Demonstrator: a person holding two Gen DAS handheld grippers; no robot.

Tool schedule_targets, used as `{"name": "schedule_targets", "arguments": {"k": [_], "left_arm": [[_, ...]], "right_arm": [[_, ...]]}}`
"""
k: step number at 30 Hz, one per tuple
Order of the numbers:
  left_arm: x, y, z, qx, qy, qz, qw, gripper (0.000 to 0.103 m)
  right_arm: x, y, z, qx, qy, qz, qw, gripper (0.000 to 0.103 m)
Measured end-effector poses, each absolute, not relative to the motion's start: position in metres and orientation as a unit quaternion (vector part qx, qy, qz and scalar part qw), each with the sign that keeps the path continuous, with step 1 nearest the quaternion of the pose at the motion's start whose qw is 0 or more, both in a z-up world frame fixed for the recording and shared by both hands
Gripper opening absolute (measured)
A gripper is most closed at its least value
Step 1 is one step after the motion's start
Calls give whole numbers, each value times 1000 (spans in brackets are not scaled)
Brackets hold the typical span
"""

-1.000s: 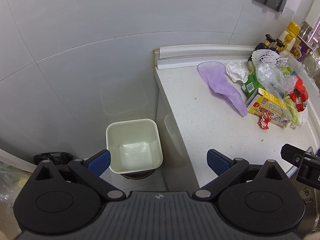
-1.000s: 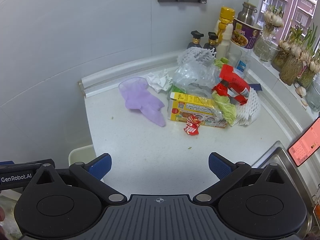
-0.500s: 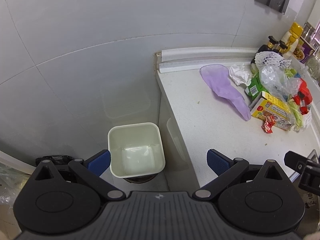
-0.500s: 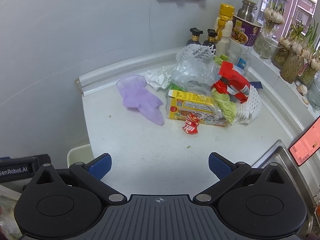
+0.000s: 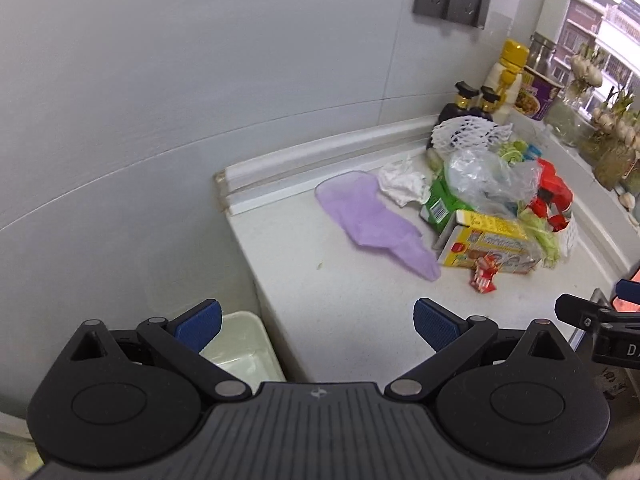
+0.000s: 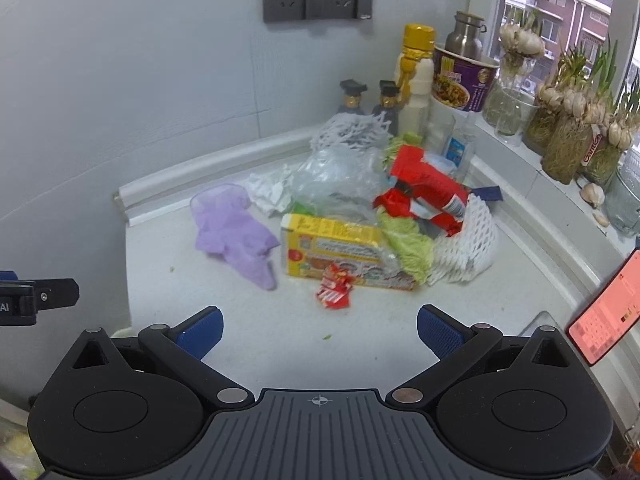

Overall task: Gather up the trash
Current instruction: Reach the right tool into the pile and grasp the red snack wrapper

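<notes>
With both grippers empty, fingers spread wide — left gripper [image 5: 316,318], right gripper [image 6: 319,328] — and trash heaped far right on the counter [image 6: 248,320], take the near red wrapper [image 6: 334,285] or purple glove [image 6: 236,234] first, bin [image 5: 240,346] near left below.

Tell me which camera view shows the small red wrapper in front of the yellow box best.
The right wrist view: the red wrapper lies near the picture's middle, large and unblocked, its crumpled folds clear. The left wrist view shows it too, beside the yellow box, but smaller and further to the side.
</notes>
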State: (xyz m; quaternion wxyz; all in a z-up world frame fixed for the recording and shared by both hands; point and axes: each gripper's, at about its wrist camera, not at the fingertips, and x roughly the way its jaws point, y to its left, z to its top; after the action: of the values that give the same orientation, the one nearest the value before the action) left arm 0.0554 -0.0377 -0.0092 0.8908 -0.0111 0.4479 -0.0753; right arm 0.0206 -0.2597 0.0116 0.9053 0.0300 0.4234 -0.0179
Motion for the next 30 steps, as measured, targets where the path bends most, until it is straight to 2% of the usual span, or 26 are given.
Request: {"name": "schedule_targets", "arguments": {"k": [3, 8, 13, 16, 23, 30], "left_arm": [[72, -49, -14, -34, 458, -104, 882, 102], [94, -81, -19, -34, 431, -183, 883, 99], [113, -123, -21, 25, 379, -270, 885, 93], [128, -145, -29, 54, 367, -306, 877, 85], [147, -185, -49, 141, 332, -347, 866, 69], [163, -206, -64, 185, 323, -356, 857, 56]], "right_arm": [[30, -278, 13, 32, 406, -8, 913, 103], [53, -311, 11, 34, 390, -5, 920, 103], [73, -345, 4, 49, 361, 6, 931, 102], [82, -360, -2, 29, 345, 15, 938, 96], [107, -375, -29, -59, 370, 35, 926, 71], [124, -369, -48, -162, 373, 37, 913, 66]]}}
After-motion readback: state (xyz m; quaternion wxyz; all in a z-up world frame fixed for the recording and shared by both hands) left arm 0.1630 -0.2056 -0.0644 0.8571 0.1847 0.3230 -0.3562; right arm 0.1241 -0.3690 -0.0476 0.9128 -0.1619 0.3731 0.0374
